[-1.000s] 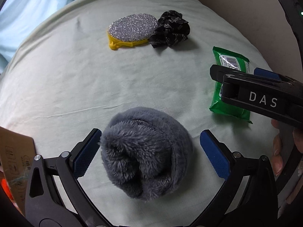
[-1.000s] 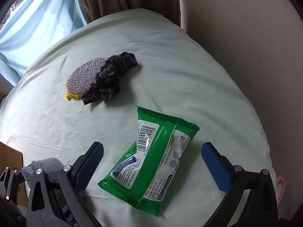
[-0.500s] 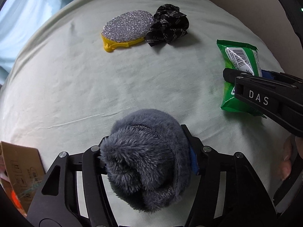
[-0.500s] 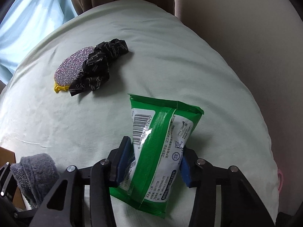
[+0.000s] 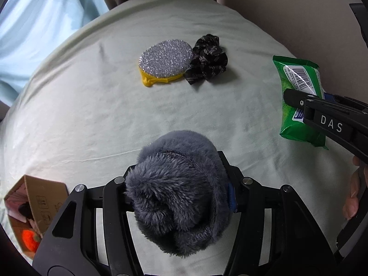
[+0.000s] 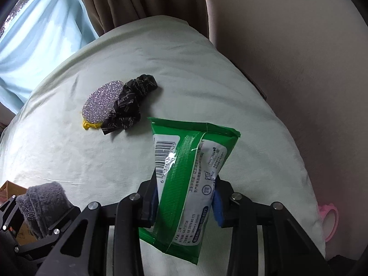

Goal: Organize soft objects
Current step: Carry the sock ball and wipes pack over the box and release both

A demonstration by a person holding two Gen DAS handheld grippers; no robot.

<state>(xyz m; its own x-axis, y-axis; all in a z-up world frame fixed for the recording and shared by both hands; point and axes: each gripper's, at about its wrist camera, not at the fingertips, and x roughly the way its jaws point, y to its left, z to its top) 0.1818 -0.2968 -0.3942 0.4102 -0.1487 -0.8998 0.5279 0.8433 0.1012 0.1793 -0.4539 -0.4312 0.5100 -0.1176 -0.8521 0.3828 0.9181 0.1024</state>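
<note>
My left gripper (image 5: 179, 191) is shut on a fluffy grey plush item (image 5: 177, 193) and holds it above the pale green cushion (image 5: 92, 115). My right gripper (image 6: 185, 195) is shut on a green wet-wipes pack (image 6: 191, 161), lifted off the cushion; the pack also shows in the left wrist view (image 5: 299, 96), with the right gripper (image 5: 322, 112) on it. The grey plush shows at the lower left of the right wrist view (image 6: 43, 202). A silver-and-yellow scrub sponge (image 5: 164, 61) (image 6: 101, 101) and a black scrunchie (image 5: 208, 59) (image 6: 128, 108) lie side by side on the cushion, further away.
A cardboard box (image 5: 30, 204) with pink and orange things inside stands at the cushion's left edge. A brown curtain (image 6: 138, 0) and light blue curtain (image 6: 34, 34) hang behind. A beige wall (image 6: 287, 57) is at the right. A pink object (image 6: 330, 218) lies at the right edge.
Both grippers closed from open, the left on the grey plush and the right on the wipes pack. Both have since lifted their items off the cushion.
</note>
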